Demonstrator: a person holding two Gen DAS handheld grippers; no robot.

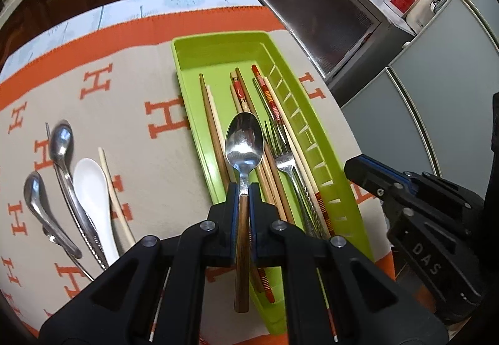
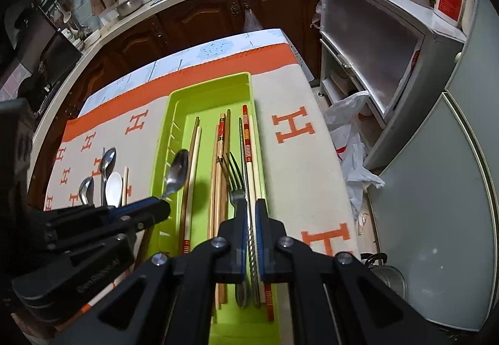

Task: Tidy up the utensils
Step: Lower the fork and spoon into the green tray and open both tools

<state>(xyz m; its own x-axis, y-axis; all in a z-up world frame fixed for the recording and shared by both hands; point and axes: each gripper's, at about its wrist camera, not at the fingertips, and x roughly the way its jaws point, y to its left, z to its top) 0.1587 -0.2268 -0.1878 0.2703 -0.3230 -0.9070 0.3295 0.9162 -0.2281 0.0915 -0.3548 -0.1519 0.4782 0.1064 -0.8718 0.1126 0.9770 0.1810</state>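
Your left gripper (image 1: 244, 189) pinches a wood-handled spoon (image 1: 244, 142) by its neck, bowl pointing forward above the green tray (image 1: 218, 45). Only its camera clearly shows three more spoons (image 1: 62, 158) lying left on the H-patterned cloth (image 1: 140, 80). Your right gripper (image 2: 252, 208) sits narrowly parted around a fork (image 2: 235, 179) lying among chopsticks (image 2: 218, 158); whether it grips, you cannot tell.

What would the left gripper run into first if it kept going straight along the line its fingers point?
Probably the chopsticks lying in the green tray. The left gripper, shut on a wooden-handled spoon, points along the tray's length. The spoon's bowl leads, so it would likely touch first; its height above them is unclear.
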